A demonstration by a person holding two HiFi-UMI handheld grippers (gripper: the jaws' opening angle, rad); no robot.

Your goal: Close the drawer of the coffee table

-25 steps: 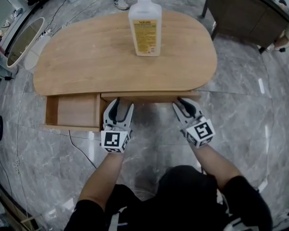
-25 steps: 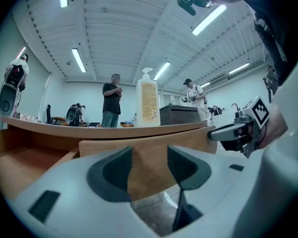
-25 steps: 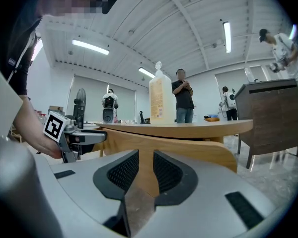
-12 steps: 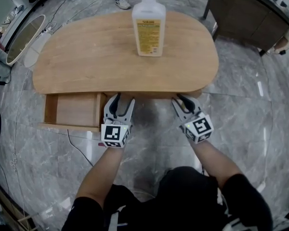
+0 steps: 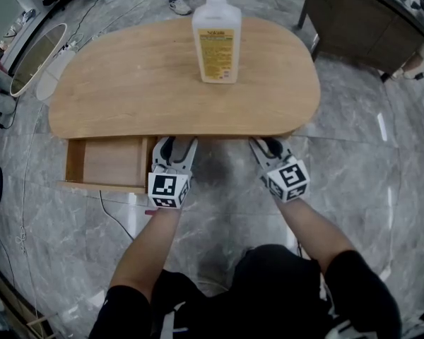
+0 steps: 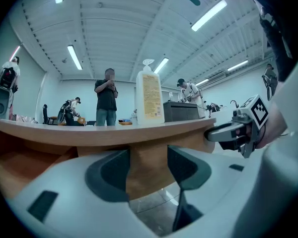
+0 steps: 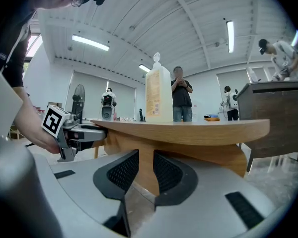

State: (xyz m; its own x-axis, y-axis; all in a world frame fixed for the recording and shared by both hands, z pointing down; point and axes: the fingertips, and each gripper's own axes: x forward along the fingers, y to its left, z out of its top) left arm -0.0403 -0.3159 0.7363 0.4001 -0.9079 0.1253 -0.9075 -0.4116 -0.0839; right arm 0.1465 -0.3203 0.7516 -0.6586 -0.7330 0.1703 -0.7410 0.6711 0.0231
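The wooden coffee table [image 5: 127,83] carries a white pump bottle [image 5: 215,37]. Its middle drawer front [image 6: 148,175] lies tucked under the table's near edge. My left gripper [image 5: 174,144] and right gripper [image 5: 266,145] both stand with their tips against that front, a little apart from each other. In the left gripper view the jaws are apart, with only the drawer's wood showing in the gap. The right gripper view shows a narrower gap with wood [image 7: 145,165] behind it and nothing held. A second drawer [image 5: 106,162] at the left stands pulled out and empty.
A dark cabinet [image 5: 367,20] stands at the back right. An oval mirror [image 5: 35,58] lies on the floor at the left, and a cable [image 5: 116,221] runs over the marble floor below the open drawer. A person [image 6: 107,98] stands beyond the table.
Both grippers have moved toward the table. The middle drawer front, which stuck out past the table edge, has slid in under it.
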